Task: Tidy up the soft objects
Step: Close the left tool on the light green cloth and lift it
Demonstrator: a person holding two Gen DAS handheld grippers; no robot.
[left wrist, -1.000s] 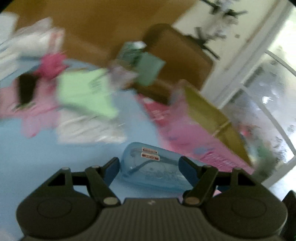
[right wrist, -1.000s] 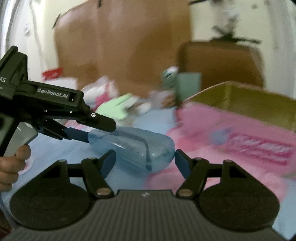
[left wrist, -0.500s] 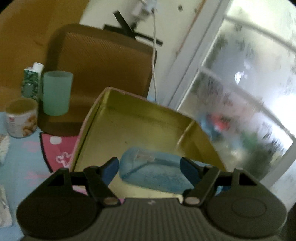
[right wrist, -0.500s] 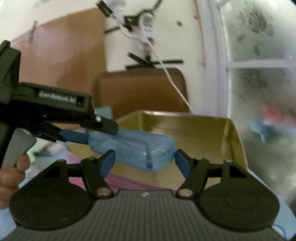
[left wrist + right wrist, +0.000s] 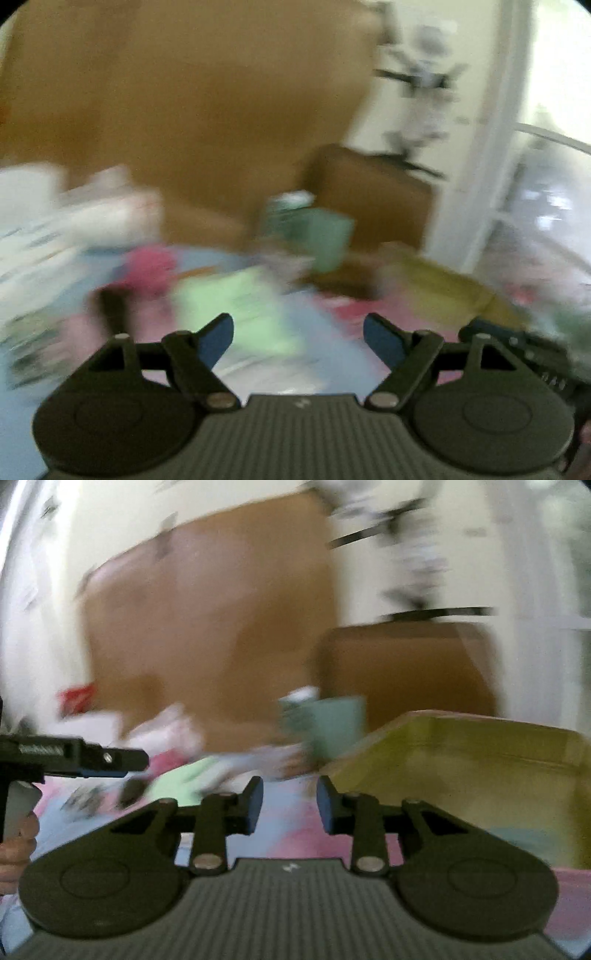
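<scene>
Soft objects remain heaped on the blue table (image 5: pixel 332 354) at nine to eleven o'clock: a pink bundle (image 5: pixel 149 266) and a pale green packet (image 5: pixel 236 299), blurred. Left gripper (image 5: pixel 298 338) is empty, jaws opening; right gripper (image 5: pixel 290 805) is empty, jaws closing. At three o'clock sits the yellow-lined box (image 5: pixel 480 775), seemingly holding something bluish. Most sorting looks undone.

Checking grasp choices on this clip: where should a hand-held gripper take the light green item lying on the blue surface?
Judging through heavy blur, the light green item lies flat, so pinch its near edge, coming from above and in front; its exact outline cannot be told.
</scene>
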